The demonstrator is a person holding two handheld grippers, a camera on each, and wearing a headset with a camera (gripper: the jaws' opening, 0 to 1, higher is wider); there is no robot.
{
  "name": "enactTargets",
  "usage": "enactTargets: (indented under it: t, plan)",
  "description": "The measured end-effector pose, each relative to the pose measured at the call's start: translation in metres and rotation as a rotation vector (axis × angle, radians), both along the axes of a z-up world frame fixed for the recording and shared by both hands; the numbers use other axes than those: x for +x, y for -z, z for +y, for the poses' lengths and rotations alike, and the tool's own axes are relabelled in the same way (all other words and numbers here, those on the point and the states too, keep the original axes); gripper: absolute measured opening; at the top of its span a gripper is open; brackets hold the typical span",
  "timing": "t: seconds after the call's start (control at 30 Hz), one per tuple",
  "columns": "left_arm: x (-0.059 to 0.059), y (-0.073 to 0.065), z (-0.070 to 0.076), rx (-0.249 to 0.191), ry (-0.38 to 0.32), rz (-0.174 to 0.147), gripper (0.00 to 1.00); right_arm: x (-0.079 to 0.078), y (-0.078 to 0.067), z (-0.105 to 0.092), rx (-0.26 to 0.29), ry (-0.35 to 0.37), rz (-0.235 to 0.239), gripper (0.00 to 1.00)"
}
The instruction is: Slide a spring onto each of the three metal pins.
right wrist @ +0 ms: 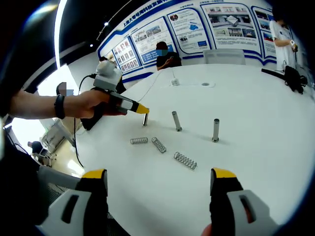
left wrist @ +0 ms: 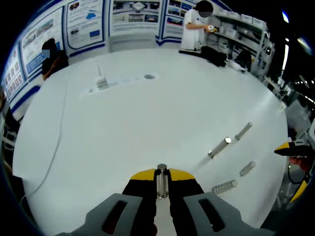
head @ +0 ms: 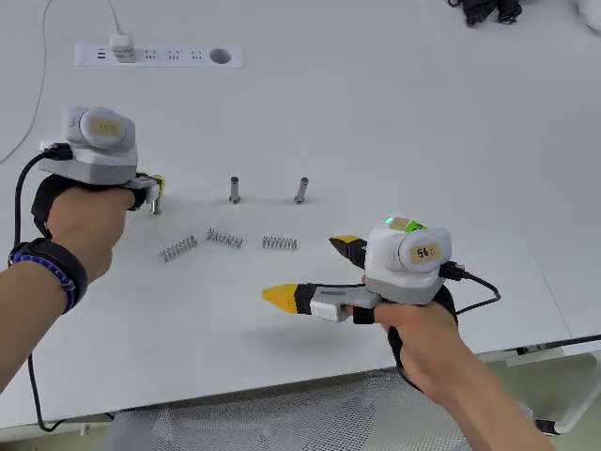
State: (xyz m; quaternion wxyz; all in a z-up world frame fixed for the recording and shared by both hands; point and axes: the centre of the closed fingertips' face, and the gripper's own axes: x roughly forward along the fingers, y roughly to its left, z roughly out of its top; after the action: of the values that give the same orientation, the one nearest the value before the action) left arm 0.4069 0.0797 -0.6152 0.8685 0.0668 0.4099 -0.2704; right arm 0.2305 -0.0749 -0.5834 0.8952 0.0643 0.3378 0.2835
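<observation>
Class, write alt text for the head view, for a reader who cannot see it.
On a white table, the left gripper is shut on one upright metal pin, while the right gripper hangs open nearer the person. Two more pins stand free, with three springs lying in a row in front of them, none on a pin.

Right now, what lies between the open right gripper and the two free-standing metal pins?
Three loose springs lie in a rough row on the white table. Both the head view and the right gripper view show this.
</observation>
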Motion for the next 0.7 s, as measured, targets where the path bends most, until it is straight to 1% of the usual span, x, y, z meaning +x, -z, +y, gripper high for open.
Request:
enactTargets:
  t: [0.13,0.2,0.27,0.43,0.6,0.7]
  plan:
    - [-0.002,-0.003,0.000,-0.004,0.000,-0.005,0.07,-0.001,0.001,0.001,-0.001,-0.004,0.002,0.88]
    - [-0.004,-0.004,-0.001,-0.006,0.004,-0.002,0.07,-0.001,0.001,0.001,-0.001,-0.004,0.001,0.88]
    - [-0.005,-0.005,-0.001,-0.005,0.012,-0.010,0.07,-0.001,0.001,0.002,-0.001,-0.005,0.002,0.88]
    - [-0.007,-0.007,0.000,-0.004,0.011,-0.011,0.07,-0.001,0.001,0.002,0.000,-0.007,0.003,0.88]
    - [-0.010,-0.007,0.000,0.007,0.028,-0.017,0.07,-0.001,0.001,0.003,0.001,-0.008,0.003,0.88]
    - [-0.012,-0.007,0.001,0.005,0.026,-0.018,0.07,-0.001,0.000,0.003,0.004,-0.006,0.001,0.88]
